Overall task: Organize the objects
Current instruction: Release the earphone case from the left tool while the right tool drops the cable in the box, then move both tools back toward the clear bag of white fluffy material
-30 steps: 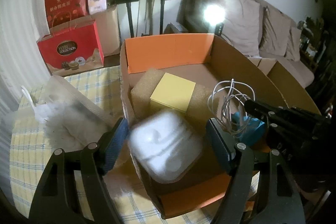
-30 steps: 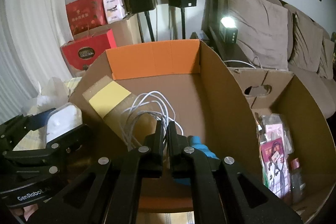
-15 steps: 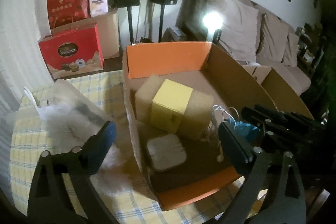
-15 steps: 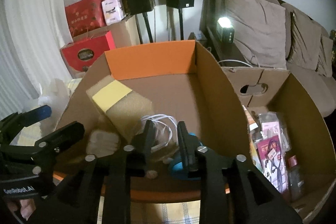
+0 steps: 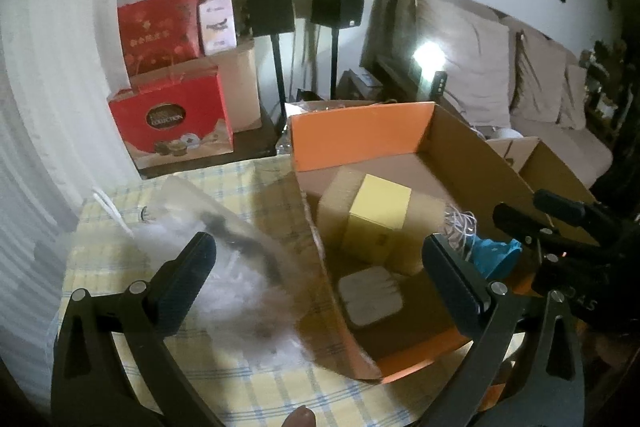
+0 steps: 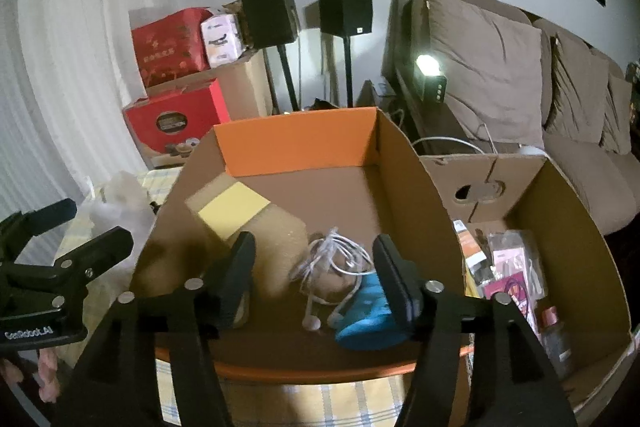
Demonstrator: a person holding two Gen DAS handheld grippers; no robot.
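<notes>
Right jaws just opening above loose earphone cable (image 6: 334, 259).

An open cardboard box (image 6: 416, 195) with an orange inner flap sits on the checked cloth. Inside, a white square case (image 5: 370, 295) lies flat near the front, a yellow box (image 5: 380, 215) stands tilted against a tan block, and a coiled white cable (image 6: 332, 259) rests touching a blue object (image 6: 368, 323).
</notes>
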